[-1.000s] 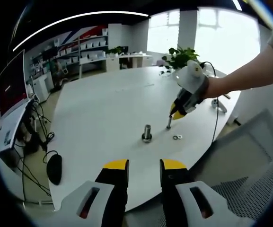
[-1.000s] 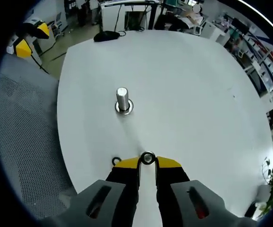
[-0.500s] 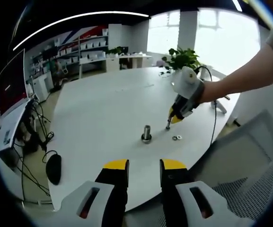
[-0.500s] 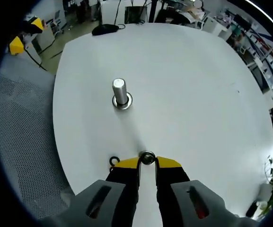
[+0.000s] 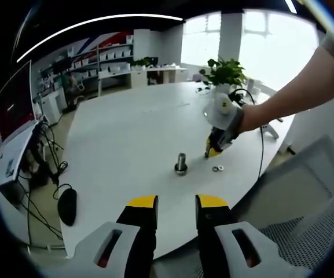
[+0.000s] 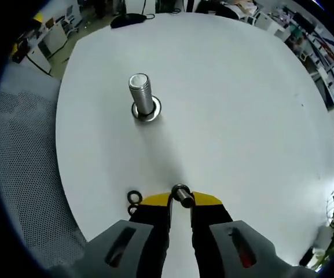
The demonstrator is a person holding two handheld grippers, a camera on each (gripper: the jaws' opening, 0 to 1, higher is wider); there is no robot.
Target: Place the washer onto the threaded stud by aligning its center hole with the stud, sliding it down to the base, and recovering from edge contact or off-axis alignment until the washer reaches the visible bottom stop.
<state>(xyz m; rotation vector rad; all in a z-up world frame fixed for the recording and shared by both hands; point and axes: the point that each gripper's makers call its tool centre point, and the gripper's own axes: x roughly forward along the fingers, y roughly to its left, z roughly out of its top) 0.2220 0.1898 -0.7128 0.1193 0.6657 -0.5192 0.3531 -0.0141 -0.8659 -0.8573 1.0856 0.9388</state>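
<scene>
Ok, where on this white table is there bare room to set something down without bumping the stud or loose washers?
The round white table is bare beyond the upright steel threaded stud and to its right. It is crowded near the right gripper, shut on a small metal washer, with two spare dark washers beside its tip.

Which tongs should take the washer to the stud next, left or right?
Right. The right tongs already pinch a washer above the table, with the stud close ahead. The left tongs sit back off the table edge, holding nothing.
</scene>
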